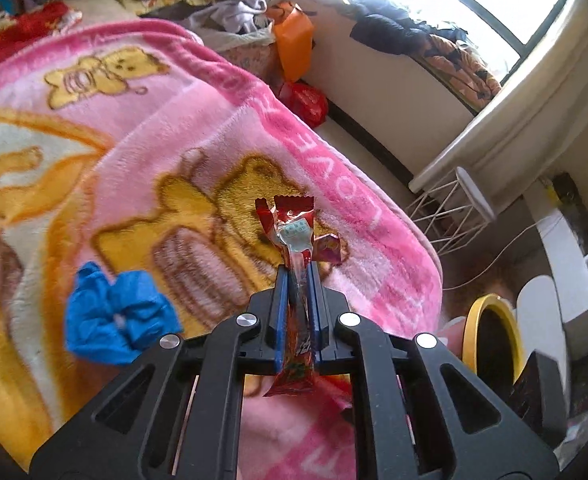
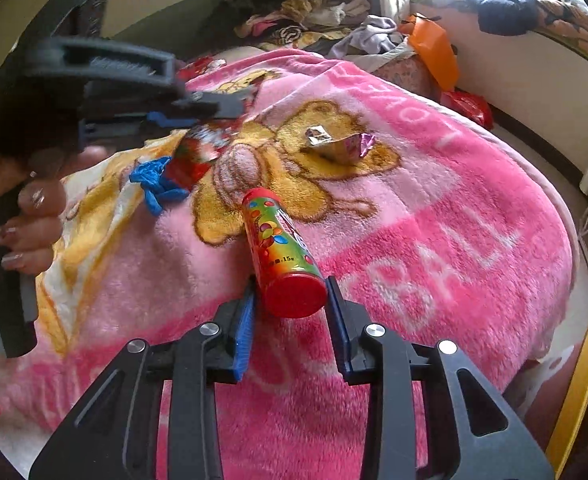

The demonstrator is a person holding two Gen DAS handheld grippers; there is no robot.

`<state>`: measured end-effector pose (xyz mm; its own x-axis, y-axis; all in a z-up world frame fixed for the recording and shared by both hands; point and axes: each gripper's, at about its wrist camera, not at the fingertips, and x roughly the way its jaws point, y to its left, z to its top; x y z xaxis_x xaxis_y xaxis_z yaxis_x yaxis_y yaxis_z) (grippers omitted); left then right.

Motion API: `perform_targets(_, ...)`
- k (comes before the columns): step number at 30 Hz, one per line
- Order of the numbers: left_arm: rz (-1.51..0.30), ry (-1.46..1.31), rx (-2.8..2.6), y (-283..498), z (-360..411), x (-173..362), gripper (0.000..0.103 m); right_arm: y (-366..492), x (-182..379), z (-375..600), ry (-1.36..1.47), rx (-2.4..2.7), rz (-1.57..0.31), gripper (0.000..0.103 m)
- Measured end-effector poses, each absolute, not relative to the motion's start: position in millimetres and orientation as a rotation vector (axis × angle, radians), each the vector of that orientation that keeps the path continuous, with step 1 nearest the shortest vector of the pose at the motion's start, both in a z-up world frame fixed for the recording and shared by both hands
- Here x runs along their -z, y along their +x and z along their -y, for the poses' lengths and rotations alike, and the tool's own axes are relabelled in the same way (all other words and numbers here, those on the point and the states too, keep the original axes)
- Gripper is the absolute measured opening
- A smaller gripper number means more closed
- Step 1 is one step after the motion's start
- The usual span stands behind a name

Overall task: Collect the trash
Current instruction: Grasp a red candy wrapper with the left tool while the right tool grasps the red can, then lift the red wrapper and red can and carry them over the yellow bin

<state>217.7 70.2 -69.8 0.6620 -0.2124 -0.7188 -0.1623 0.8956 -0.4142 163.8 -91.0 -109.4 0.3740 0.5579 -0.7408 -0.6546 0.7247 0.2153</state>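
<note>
From the left wrist view, the left gripper has its blue pads clamped flat on a red snack wrapper, which runs lengthwise along the fingers, its crimped top sticking out past the tips and its tail hanging back between the arms. Below it lies the pink bear blanket, with a crumpled blue glove off to the left and a small pink foil wrapper just right of the fingertips. Low on the right sits a yellow-rimmed bin; its inside looks dark and I cannot tell what, if anything, is in it. I judge the bin to be the place for the wrapper, and it lies down to the right of this gripper, so the carry goes that way. From the right wrist view, the right gripper holds a red-capped candy tube between its pads, the near cap nipped at the fingertips and the tube's long axis pointing away from the fingers, slanting up and left over the blanket. The foil wrapper lies beyond it on the bear print, nearer this hand, I would say. The left gripper shows at upper left, a hand around its handle, and the bin's yellow rim edges in at lower right.
</note>
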Motion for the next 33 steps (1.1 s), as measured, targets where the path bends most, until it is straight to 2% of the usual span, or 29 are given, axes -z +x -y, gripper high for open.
perform_targets(16, -0.808, -0.451, 0.069, 177.9, -58.8, 49.3, 0.006, 154.7, 73.3, 101.3, -0.128, -0.734, -0.84, 0.029)
perform_targets(33, -0.777, -0.399, 0.162, 173.0, -19.2, 25.4, 0.006, 152.4, 41.1, 138.3, -0.059, -0.647, -0.771, 0.027)
